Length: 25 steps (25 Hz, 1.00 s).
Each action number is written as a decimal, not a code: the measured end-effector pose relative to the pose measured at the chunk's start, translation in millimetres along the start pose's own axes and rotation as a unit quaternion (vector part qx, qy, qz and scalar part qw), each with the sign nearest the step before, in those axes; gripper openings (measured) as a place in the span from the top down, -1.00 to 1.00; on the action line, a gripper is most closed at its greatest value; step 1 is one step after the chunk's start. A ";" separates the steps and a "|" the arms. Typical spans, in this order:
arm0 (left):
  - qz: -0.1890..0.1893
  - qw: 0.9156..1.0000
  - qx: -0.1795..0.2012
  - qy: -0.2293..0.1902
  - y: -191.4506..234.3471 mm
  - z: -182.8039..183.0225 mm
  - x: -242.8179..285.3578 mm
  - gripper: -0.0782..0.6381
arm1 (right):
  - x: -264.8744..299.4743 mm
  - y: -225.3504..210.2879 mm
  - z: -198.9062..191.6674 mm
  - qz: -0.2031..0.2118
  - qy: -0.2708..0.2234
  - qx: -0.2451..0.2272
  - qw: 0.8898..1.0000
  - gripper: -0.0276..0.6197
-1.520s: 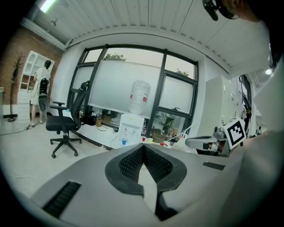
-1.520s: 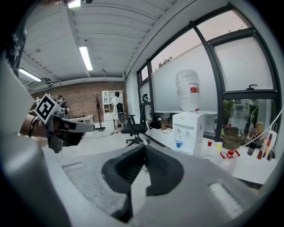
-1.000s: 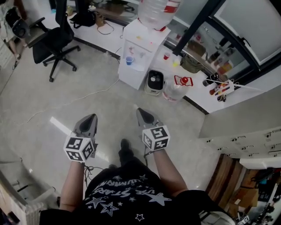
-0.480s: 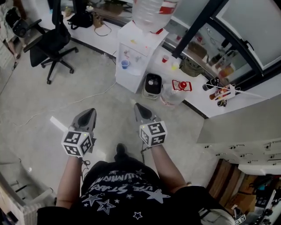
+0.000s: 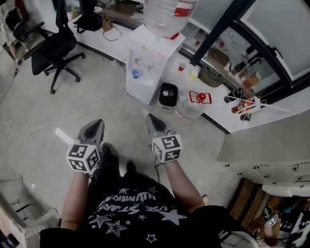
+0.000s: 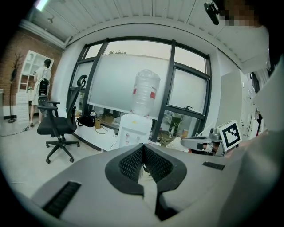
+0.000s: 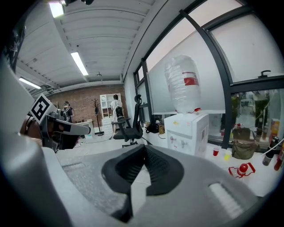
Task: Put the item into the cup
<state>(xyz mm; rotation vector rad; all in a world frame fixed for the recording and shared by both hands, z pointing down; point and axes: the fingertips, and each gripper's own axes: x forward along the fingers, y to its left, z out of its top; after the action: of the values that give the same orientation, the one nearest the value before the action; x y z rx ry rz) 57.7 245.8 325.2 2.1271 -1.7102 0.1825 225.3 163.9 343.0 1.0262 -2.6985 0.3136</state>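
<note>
In the head view my left gripper [image 5: 99,124] and right gripper [image 5: 149,118] are held side by side over the floor, both shut with nothing between the jaws. A white water dispenser [image 5: 150,58] with a big clear bottle [image 5: 167,14] stands ahead of them. A blue cup [image 5: 136,72] sits in its tap bay. A red cup [image 5: 182,66] stands on the white ledge behind it, also seen as the red cup [image 7: 215,152]. The left gripper view shows the left gripper [image 6: 143,147] closed tip to tip, and the right gripper view shows the right gripper [image 7: 144,147] likewise. No item to carry is visible.
A black office chair [image 5: 53,46] stands at the far left. Beside the dispenser sit a small black-and-white bin [image 5: 167,94] and a red-capped jug [image 5: 198,98]. A cable [image 5: 72,114] trails across the floor. A grey cabinet top [image 5: 271,140] fills the right.
The view has moved forward toward the water dispenser, which now sits lower and closer. Both grippers keep their pose and stay shut.
</note>
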 end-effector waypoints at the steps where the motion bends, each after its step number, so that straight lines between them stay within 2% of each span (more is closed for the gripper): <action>1: 0.001 1.000 -0.004 0.002 2.9 0.0 2.0 0.76 | 2.7 -1.9 -0.7 -0.001 0.003 0.004 1.000 0.91; 14: -0.041 0.998 -0.020 0.034 45.2 5.5 81.7 0.77 | 65.4 -32.3 -2.9 -0.032 0.039 0.019 0.999 0.91; 25: -0.062 0.995 -0.026 0.074 125.6 20.4 152.7 0.77 | 159.2 -53.0 -2.9 -0.060 0.073 0.036 0.995 0.91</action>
<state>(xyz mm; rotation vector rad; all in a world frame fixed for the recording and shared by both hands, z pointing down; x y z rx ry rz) -28.9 78.3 388.0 2.1176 -1.4788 0.2519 145.9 26.9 398.7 1.1324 -2.5004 0.4476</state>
